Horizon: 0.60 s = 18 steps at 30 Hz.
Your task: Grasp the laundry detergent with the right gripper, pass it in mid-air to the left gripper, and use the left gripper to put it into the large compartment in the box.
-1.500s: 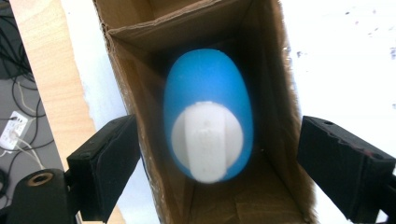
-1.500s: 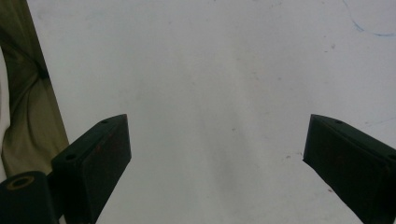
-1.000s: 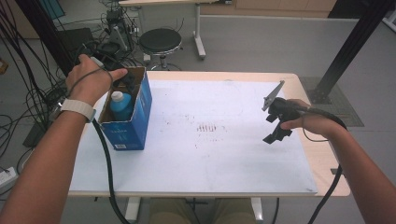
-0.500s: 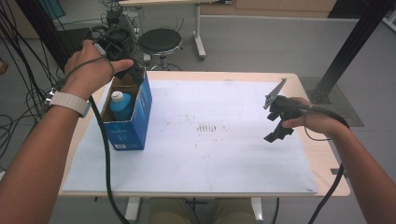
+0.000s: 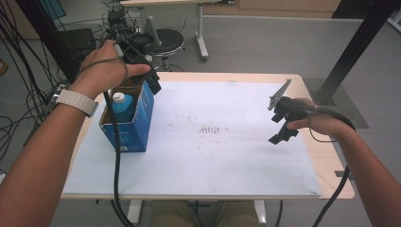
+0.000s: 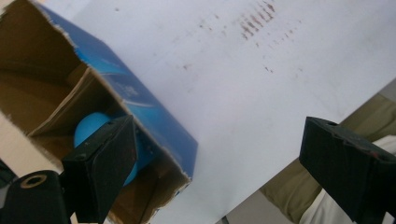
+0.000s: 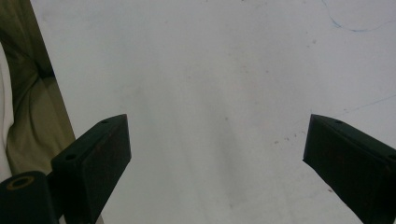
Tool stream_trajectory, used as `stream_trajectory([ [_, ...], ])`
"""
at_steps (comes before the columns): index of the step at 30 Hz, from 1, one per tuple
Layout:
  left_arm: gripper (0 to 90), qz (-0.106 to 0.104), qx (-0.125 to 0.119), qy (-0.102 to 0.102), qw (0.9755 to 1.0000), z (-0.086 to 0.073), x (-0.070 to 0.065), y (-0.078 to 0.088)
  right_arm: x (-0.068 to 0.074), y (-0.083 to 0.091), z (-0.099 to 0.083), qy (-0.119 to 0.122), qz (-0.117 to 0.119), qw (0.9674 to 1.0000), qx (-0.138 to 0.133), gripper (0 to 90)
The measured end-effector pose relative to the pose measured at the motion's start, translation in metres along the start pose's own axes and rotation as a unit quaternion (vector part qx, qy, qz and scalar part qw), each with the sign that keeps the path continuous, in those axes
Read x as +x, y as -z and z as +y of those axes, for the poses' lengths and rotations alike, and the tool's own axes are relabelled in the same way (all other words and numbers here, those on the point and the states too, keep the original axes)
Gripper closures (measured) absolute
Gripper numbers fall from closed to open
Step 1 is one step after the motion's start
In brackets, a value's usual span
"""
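An open-topped blue cardboard box (image 5: 130, 120) stands on the white-covered bench (image 5: 227, 156) near its left edge, with a blue plastic bottle with a white cap (image 5: 122, 106) upright inside. The left gripper (image 5: 150, 80) hovers above the box's far rim, fingers spread, holding nothing. The right gripper (image 5: 283, 130) hangs well apart, fingers spread and empty. A low sweep could clip the rim and tip the box.

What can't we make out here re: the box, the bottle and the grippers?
- Bottle: high view, lower body hidden by the blue box's walls; label unreadable.
- Bottle, left gripper view: partly behind a jaw of the left gripper.
- Box print: too small.
- Right gripper, high view: jaw gap unclear against the hand.
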<state>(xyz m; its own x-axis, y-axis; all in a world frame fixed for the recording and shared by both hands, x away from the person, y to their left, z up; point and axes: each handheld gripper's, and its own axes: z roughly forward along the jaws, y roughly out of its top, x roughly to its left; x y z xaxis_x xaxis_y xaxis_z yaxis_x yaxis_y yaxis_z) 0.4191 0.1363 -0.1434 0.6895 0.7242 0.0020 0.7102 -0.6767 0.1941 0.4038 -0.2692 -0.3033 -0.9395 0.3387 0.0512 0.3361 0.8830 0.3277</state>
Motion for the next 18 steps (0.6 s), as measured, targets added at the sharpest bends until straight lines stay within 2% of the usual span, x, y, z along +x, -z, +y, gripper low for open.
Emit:
stream_trajectory([
  [9, 11.8, -0.019, 0.009, -0.055, 0.9983, 0.011, -0.017, -0.013, -0.001, 0.001, -0.001, -0.002, -0.001, 1.0, 0.001, 7.4],
  [14, 12.0, -0.029, 0.016, -0.097, 0.9948, 0.014, -0.03, -0.023, -0.001, 0.002, 0.001, -0.001, 0.001, 1.0, 0.001, 7.4],
  [18, 12.0, -0.038, 0.024, -0.13, 0.9905, 0.015, -0.04, -0.03, -0.001, 0.002, 0.001, -0.002, 0.0, 1.0, 0.001, 7.4],
])
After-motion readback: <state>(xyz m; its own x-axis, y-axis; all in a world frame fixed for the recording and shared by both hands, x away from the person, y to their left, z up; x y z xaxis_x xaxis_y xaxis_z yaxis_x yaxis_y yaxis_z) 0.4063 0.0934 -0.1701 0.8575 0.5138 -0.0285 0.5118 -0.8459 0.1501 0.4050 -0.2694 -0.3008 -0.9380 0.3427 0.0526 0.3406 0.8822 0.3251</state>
